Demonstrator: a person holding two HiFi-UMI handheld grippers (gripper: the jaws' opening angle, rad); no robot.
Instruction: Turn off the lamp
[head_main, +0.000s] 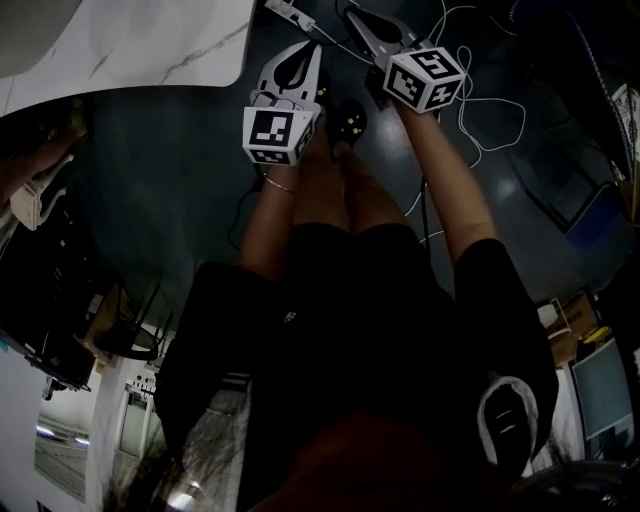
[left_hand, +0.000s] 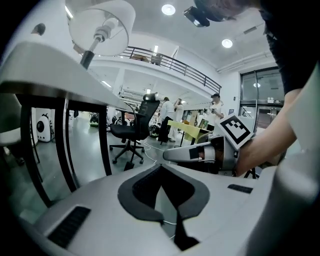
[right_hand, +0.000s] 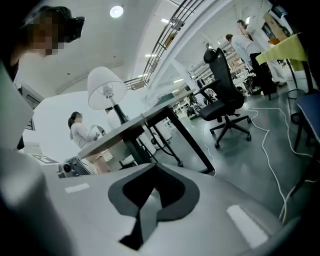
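Note:
The lamp (left_hand: 100, 22) has a white shade and a dark stem and stands on the white-topped table (left_hand: 45, 62), up and to the left of my left gripper (left_hand: 161, 170). In the right gripper view the lamp (right_hand: 106, 87) stands on the table (right_hand: 145, 120), well beyond my right gripper (right_hand: 152, 167). I see no glow in its shade. Both grippers are shut with nothing between their pads. In the head view the left gripper (head_main: 300, 55) and the right gripper (head_main: 362, 18) are held out side by side over the dark floor, near the table's corner (head_main: 200, 50).
White cables (head_main: 480, 110) lie looped on the floor to the right. A black office chair (left_hand: 132, 130) stands beyond the table's black legs (left_hand: 62, 145). Several people stand at the back of the hall (left_hand: 170, 117). Another person (right_hand: 82, 137) stands behind the table.

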